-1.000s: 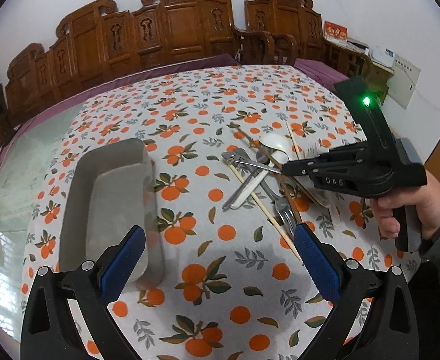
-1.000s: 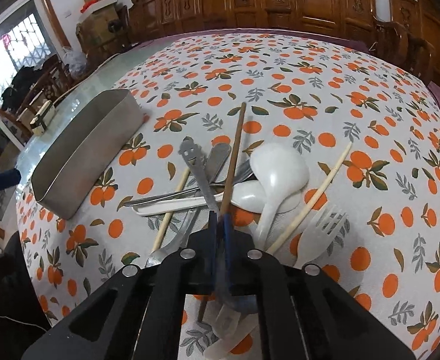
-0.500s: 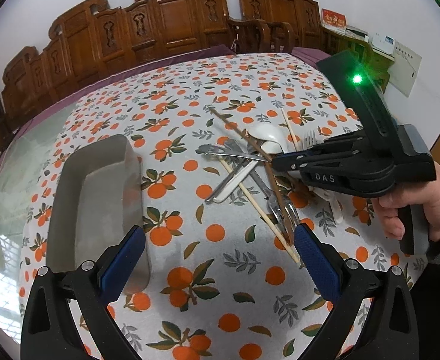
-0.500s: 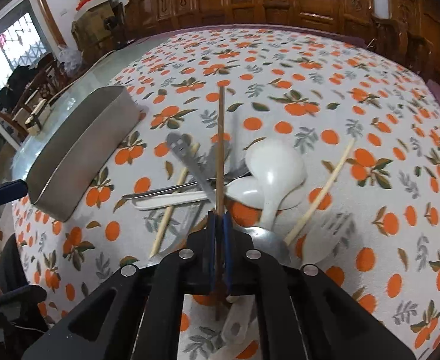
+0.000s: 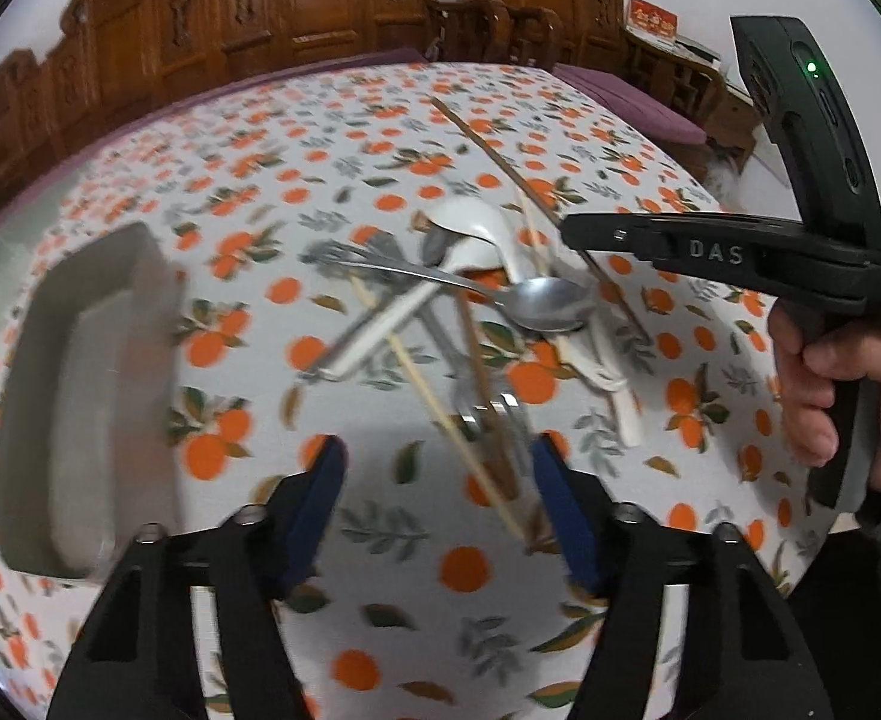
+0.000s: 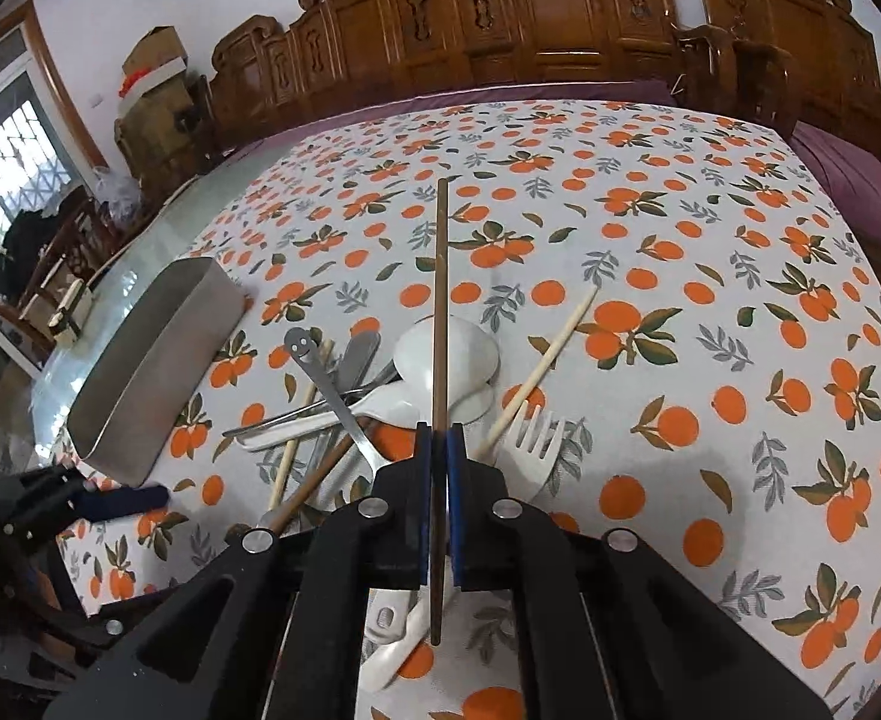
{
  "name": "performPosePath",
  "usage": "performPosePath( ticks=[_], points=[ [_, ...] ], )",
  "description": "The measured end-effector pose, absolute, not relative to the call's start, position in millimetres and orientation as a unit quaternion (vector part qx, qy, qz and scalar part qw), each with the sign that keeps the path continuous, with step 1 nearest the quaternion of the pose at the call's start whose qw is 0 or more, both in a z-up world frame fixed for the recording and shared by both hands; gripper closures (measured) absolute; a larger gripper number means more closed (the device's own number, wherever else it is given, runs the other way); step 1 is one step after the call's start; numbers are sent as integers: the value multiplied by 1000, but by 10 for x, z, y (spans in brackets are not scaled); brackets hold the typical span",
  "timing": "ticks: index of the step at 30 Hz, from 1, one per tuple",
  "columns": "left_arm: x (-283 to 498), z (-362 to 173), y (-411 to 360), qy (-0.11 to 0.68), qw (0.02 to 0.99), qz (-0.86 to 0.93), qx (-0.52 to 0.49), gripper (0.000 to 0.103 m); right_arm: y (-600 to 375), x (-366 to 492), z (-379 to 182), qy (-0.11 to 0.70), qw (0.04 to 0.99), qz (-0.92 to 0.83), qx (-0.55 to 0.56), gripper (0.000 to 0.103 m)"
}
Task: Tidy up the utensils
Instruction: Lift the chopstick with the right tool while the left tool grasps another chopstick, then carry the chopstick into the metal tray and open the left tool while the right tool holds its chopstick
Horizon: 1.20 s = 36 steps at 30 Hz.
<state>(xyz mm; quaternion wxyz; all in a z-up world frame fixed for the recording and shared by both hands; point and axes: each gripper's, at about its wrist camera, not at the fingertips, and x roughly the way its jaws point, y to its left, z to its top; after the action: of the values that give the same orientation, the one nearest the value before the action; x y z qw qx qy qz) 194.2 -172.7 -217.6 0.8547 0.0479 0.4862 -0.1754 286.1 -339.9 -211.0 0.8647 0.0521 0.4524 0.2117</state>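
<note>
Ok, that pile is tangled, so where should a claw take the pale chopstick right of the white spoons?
Probably by its far half, from above, closing across the pale chopstick. That end lies flat on bare cloth, clear of the pile; the near end runs in beside the white fork.

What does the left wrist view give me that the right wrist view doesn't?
Left wrist only: the hand gripping the right claw's handle, and the metal spoon's bowl atop the pile. Right wrist only: the white plastic fork and the right claw shut on the dark chopstick. Both show the steel tray, white spoon and orange-print cloth.
</note>
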Motion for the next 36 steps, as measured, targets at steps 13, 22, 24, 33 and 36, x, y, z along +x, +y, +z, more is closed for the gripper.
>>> performPosePath(
  ticks=[13,22,24,33,36],
  points=[
    [1967,-2332,-1807,514,837,-184,17,98,-3282,2800,-2114,452,865,217,34,97],
    [1604,-2043,-1498,501,845,-185,19,99,-3151,2706,-2115,453,863,221,23,97],
    [1504,-1953,-1405,496,848,-185,16,99,-3098,2674,-2110,453,863,223,18,97],
    [1161,-1661,-1082,472,863,-179,9,99,-2946,2591,-2082,451,862,233,3,97],
    [1077,-1600,-963,468,867,-170,7,99,-2917,2568,-2051,448,862,237,3,97]
  ],
)
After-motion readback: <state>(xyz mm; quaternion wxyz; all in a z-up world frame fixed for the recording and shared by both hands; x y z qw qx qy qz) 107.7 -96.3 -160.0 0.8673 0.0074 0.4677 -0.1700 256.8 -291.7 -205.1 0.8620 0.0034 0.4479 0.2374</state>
